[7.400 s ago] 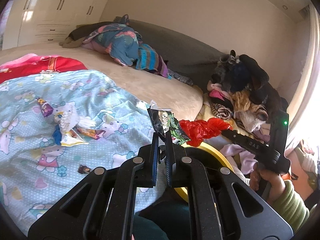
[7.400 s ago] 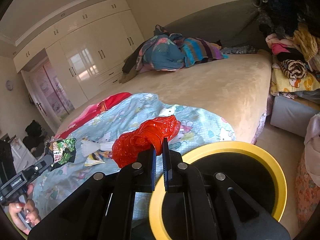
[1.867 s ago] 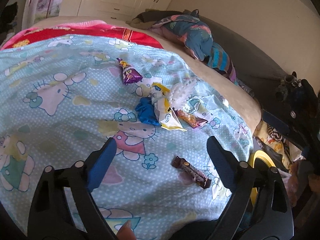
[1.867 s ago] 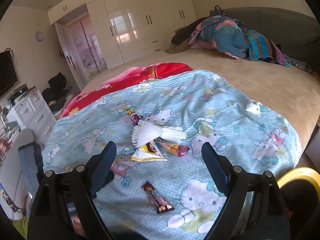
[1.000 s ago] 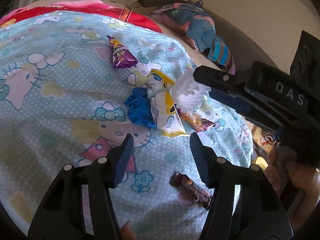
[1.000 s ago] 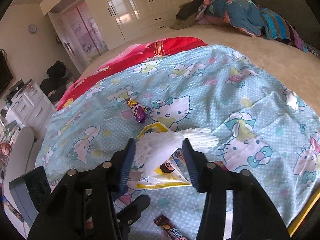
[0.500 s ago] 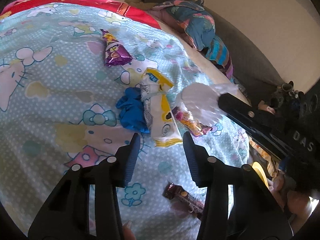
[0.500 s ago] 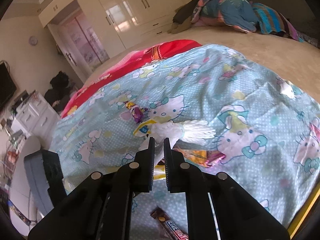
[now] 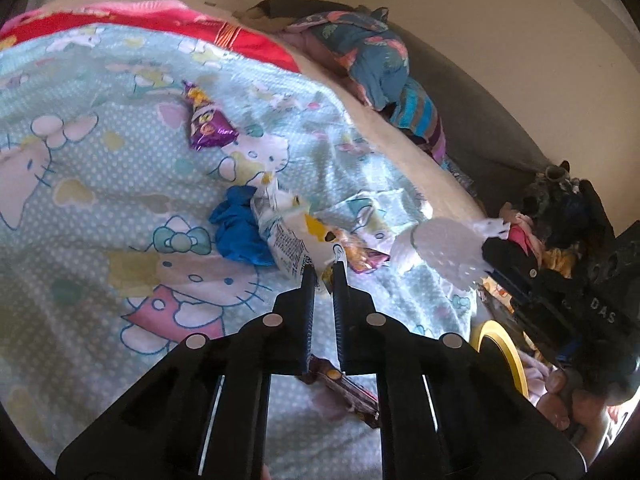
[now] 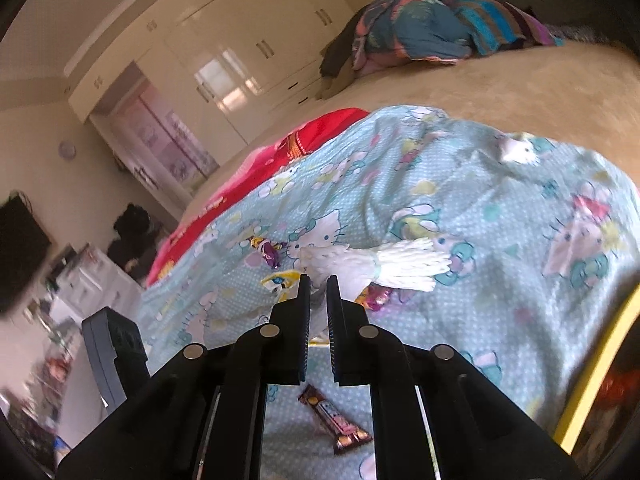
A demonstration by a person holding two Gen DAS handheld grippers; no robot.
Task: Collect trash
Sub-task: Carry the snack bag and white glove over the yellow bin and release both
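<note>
My left gripper [image 9: 323, 266] is shut on the white and yellow wrapper [image 9: 288, 234], which lifts off the Hello Kitty blanket [image 9: 100, 200]. My right gripper [image 10: 314, 280] is shut on the white plastic bag [image 10: 372, 266], held just above the blanket; it also shows in the left wrist view [image 9: 444, 250]. A blue crumpled scrap [image 9: 238, 234], a purple wrapper [image 9: 206, 124], an orange-pink candy wrapper [image 9: 362, 256] and a brown chocolate bar [image 10: 334, 420] lie on the blanket.
The yellow-rimmed bin [image 9: 500, 346] stands beside the bed at the right. A heap of clothes [image 9: 376, 60] lies at the far end of the bed, more clothes [image 9: 560, 200] at the right. White wardrobes [image 10: 248, 52] line the far wall.
My left gripper has closed on the white and yellow wrapper and raised it. My right gripper has lifted the white bag off the pile and carried it right.
</note>
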